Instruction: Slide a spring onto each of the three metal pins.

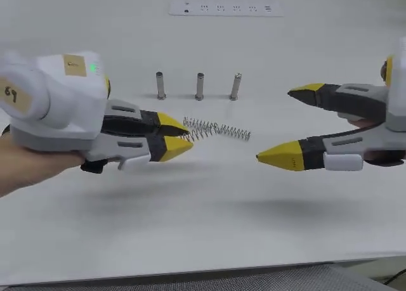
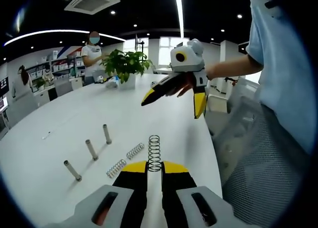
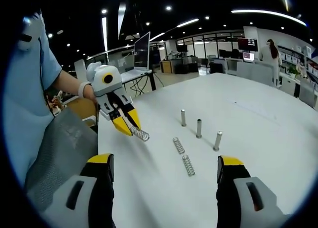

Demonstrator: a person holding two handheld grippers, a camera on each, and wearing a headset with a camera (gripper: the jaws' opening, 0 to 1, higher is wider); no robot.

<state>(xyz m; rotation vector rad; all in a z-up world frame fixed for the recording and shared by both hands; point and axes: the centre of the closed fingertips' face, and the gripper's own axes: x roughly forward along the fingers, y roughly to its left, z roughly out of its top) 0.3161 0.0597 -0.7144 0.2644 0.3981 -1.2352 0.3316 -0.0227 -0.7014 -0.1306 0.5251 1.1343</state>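
Note:
Three bare metal pins (image 1: 160, 85) (image 1: 200, 86) (image 1: 235, 86) stand upright in a row on the white table (image 1: 203, 208). My left gripper (image 1: 184, 141) is shut on one spring (image 2: 154, 151), which sticks out past its yellow tips (image 3: 140, 133), in front of the pins. Two more springs lie on the table near the pins (image 2: 135, 150) (image 2: 116, 167); from the right gripper view they lie end to end (image 3: 178, 145) (image 3: 188, 165). My right gripper (image 1: 276, 125) hovers to the right of the springs, open and holding nothing (image 3: 164, 171).
A white power strip (image 1: 225, 8) lies at the far edge of the table. A potted plant (image 2: 124, 64) stands at the table's far end in the left gripper view, with a person (image 2: 92, 54) behind it. A mesh chair (image 3: 59, 153) stands at the near edge.

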